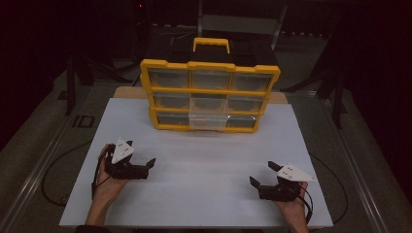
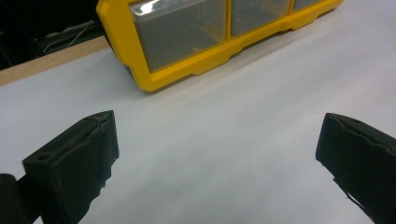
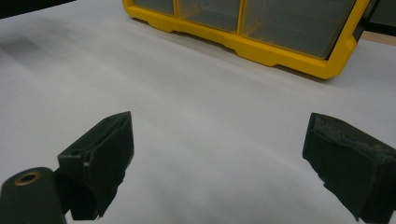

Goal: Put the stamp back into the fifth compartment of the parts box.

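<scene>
A: Item under inspection: the yellow drawer cabinet [image 1: 210, 94], standing upright at the far middle of the white worktop [image 1: 199, 160], handle [image 1: 211, 43] on top. Three rows of clear drawers. The middle drawer of the bottom row [image 1: 208, 120] looks pulled partly forward of its neighbours; contents cannot be made out

B: And the hands?

A: The left tool [image 1: 145, 162] sits near the front left of the worktop, jaws spread wide, nothing between them. The right tool [image 1: 262, 175] sits near the front right, likewise spread and empty. Both are well apart from the cabinet

B: Risks, in your judgement?

A: Three. First, the cabinet is tall and stands on a narrow base; a pull on a drawer with nothing bracing the frame could drag or tip it forward. Second, the protruding drawer could come right out and spill if drawn too far. Third, the drawer fronts are smooth clear plastic, so the jaws may slip off a shallow lip

B: Recommendation?

A: One tool steadies the frame, the other draws slowly
</scene>
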`<state>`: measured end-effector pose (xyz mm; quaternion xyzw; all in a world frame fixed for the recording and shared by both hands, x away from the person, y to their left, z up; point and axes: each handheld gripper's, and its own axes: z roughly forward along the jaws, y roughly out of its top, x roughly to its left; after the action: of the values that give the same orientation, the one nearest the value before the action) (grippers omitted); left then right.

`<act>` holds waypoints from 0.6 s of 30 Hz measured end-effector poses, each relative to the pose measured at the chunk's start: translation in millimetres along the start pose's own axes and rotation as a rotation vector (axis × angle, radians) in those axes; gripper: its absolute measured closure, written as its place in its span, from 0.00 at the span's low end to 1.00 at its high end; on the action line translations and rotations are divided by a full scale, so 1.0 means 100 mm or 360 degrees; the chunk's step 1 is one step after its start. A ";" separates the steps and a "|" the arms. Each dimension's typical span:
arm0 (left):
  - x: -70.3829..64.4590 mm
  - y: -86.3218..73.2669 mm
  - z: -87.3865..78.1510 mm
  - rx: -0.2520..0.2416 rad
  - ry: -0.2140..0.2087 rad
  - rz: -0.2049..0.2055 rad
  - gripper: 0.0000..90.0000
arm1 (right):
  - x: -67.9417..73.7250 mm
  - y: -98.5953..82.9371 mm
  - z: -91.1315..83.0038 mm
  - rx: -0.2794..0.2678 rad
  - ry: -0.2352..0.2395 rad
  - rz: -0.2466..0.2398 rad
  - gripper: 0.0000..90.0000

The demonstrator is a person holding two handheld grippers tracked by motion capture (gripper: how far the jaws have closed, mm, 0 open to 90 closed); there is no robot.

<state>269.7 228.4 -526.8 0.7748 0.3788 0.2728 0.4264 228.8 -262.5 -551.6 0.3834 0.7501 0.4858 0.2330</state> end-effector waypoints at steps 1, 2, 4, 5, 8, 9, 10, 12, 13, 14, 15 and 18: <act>0.00 -0.04 -0.03 -0.0010 0.0004 -0.0006 0.00 | 0.01 0.00 -0.01 -0.0007 -0.0001 0.0001 0.10; 0.00 -0.08 -0.05 -0.0017 0.0007 -0.0009 0.00 | 0.01 0.00 -0.01 -0.0008 0.0007 -0.0006 0.10; 0.00 -0.15 -0.12 -0.0052 0.0016 -0.0023 0.00 | 0.01 0.01 -0.03 -0.0029 0.0012 0.0002 0.10; 0.00 -0.15 -0.12 -0.0052 0.0016 -0.0023 0.00 | 0.01 0.01 -0.03 -0.0029 0.0012 0.0002 0.10; 0.01 -0.22 -0.24 -0.0120 0.0041 -0.0034 0.00 | 0.00 0.02 -0.08 -0.0060 -0.0001 -0.0007 0.10; 0.01 -0.24 -0.27 -0.0136 0.0056 -0.0040 0.00 | -0.01 0.02 -0.09 -0.0074 0.0004 0.0014 0.10; 0.02 -0.26 -0.32 -0.0152 0.0072 -0.0051 0.00 | -0.02 0.02 -0.10 -0.0085 0.0011 0.0027 0.10; 0.03 -0.29 -0.37 -0.0173 0.0091 -0.0066 0.00 | -0.02 0.02 -0.12 -0.0099 0.0004 0.0032 0.10; 0.04 -0.31 -0.39 -0.0177 0.0104 -0.0066 0.00 | -0.02 0.02 -0.13 -0.0097 0.0010 0.0023 0.10; 0.04 -0.32 -0.40 -0.0183 0.0121 -0.0067 0.00 | -0.01 0.02 -0.13 -0.0096 0.0013 0.0016 0.10; 0.04 -0.33 -0.41 -0.0188 0.0124 -0.0071 0.00 | -0.01 0.02 -0.13 -0.0093 0.0006 0.0013 0.10; 0.05 -0.34 -0.44 -0.0224 0.0130 -0.0074 0.00 | 0.00 0.02 -0.12 -0.0089 0.0003 0.0004 0.10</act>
<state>227.4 264.3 -534.4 0.7220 0.3938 0.3202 0.4702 220.3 -268.6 -544.8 0.3773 0.7359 0.5073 0.2423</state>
